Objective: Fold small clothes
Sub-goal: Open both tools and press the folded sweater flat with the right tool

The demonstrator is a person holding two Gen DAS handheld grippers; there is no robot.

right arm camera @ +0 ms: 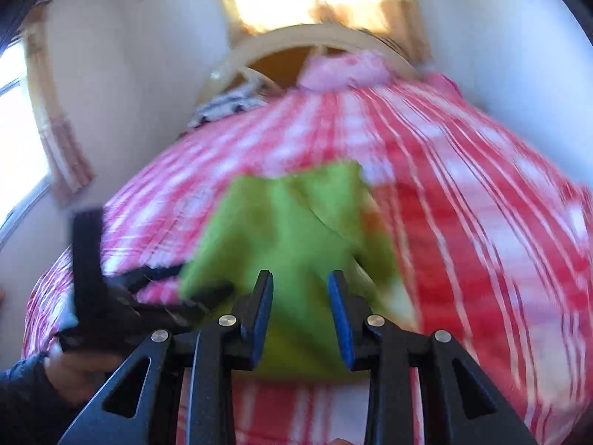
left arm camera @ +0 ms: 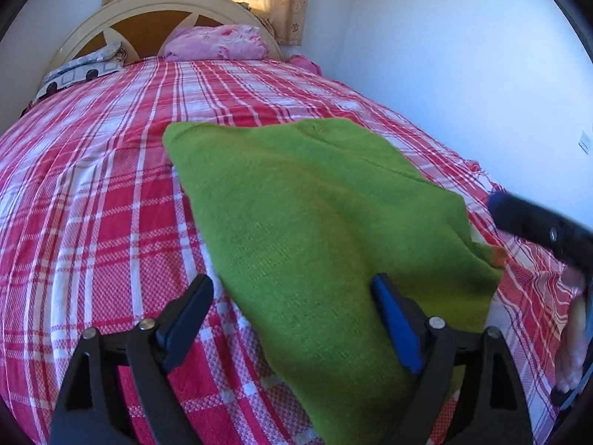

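A green knitted garment [left arm camera: 315, 215] lies spread flat on the red-and-white plaid bed [left arm camera: 92, 204]. My left gripper [left arm camera: 290, 285] hovers over its near left edge, open wide; the right blue pad is over the cloth, the left over the plaid, and neither presses. In the blurred right wrist view the same garment [right arm camera: 296, 222] fills the gap of my right gripper [right arm camera: 300, 278], whose jaws stand partly apart without pinching it. The right tool's dark body [left arm camera: 537, 222] shows beside the garment's right corner. The left tool [right arm camera: 89, 259] reaches the cloth's left edge.
A pink bundle [left arm camera: 218, 42] and a patterned pillow [left arm camera: 78, 72] lie against the cream headboard [left arm camera: 155, 3] at the far end. A white wall [left arm camera: 463, 74] runs along the bed's right side. A hand [right arm camera: 74, 367] in a dark sleeve holds the left tool.
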